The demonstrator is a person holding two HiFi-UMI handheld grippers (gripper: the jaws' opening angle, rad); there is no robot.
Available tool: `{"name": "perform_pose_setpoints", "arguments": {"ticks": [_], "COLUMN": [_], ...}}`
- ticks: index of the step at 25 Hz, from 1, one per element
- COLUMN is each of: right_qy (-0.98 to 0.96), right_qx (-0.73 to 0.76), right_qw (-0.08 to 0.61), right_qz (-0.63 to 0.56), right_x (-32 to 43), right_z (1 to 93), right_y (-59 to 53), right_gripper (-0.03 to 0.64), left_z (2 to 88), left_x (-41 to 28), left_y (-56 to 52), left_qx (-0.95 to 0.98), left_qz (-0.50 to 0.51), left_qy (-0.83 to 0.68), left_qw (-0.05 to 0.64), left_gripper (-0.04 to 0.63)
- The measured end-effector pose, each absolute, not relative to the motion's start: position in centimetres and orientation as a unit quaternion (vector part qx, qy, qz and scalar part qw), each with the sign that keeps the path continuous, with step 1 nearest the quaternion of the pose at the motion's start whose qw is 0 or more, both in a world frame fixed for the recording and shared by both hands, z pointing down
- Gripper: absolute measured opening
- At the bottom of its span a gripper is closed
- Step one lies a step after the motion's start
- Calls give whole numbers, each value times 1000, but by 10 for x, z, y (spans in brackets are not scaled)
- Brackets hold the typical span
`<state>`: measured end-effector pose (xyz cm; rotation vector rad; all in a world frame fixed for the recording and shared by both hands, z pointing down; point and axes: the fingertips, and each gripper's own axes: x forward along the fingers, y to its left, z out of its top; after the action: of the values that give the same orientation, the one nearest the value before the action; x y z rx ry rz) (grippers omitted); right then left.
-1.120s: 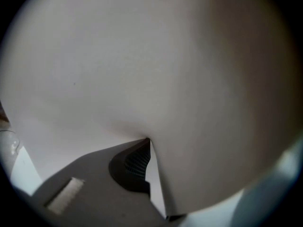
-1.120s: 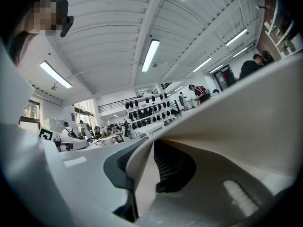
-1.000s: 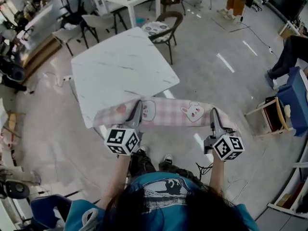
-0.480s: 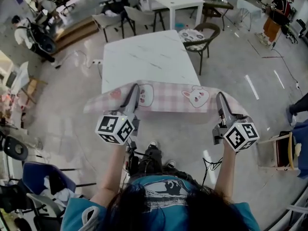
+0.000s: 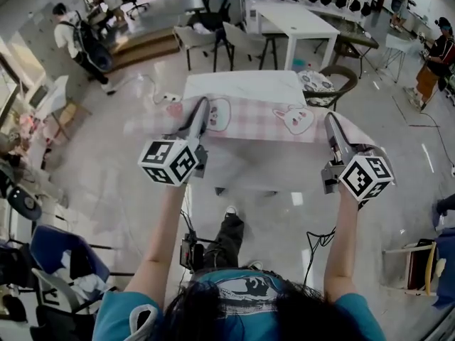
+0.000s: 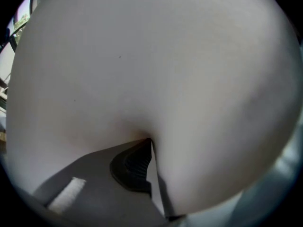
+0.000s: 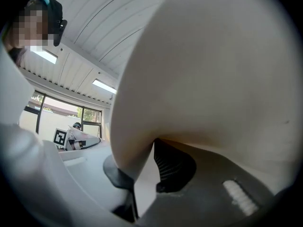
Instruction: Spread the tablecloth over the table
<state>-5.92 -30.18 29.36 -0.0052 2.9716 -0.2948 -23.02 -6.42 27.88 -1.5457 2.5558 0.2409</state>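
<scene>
A pink checked tablecloth (image 5: 259, 119) with bunny prints hangs stretched between my two grippers, held up level in front of the white marble table (image 5: 242, 85) and hiding its near part. My left gripper (image 5: 202, 110) pinches the cloth's near left edge; its jaws are closing with the cloth between them. My right gripper (image 5: 331, 124) is shut on the near right edge. In the left gripper view the cloth's pale underside (image 6: 151, 65) fills the picture above the gripper (image 6: 151, 144). In the right gripper view the cloth (image 7: 213, 79) bulges over the gripper (image 7: 154, 148).
A chair with a printed cushion (image 5: 323, 82) stands at the table's far right. Behind are a second white table (image 5: 295, 20) and more chairs (image 5: 195, 38). A person with a backpack (image 5: 75, 34) stands at the far left, others at the far right (image 5: 437, 55). A blue chair (image 5: 50, 254) is near left.
Both grippers have risen and gone forward with the cloth. The cloth, earlier below the table's near edge, now hangs in front of and over its near part.
</scene>
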Motion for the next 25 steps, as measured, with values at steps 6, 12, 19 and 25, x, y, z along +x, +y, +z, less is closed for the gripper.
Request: {"name": "perform_pose_setpoints", "arguments": {"ticks": [6, 12, 19, 25], "right_qy": [993, 995, 996, 994], "right_qx": [13, 17, 26, 38], "right_qw": [73, 63, 56, 61], "right_qz": [-89, -71, -72, -82], "right_x": [-172, -272, -385, -458], "right_z": [261, 240, 231, 219], "right_y": [-314, -335, -352, -376], "right_gripper": [43, 43, 43, 43], "left_z": [258, 246, 237, 217], "left_x": [-340, -440, -549, -620], "left_y": [-75, -97, -111, -130], "left_qx": [-504, -506, -504, -498], "left_qz": [88, 95, 113, 117], "left_qy": [856, 854, 853, 855], "left_qw": [72, 68, 72, 83], "left_gripper": [52, 52, 48, 48]}}
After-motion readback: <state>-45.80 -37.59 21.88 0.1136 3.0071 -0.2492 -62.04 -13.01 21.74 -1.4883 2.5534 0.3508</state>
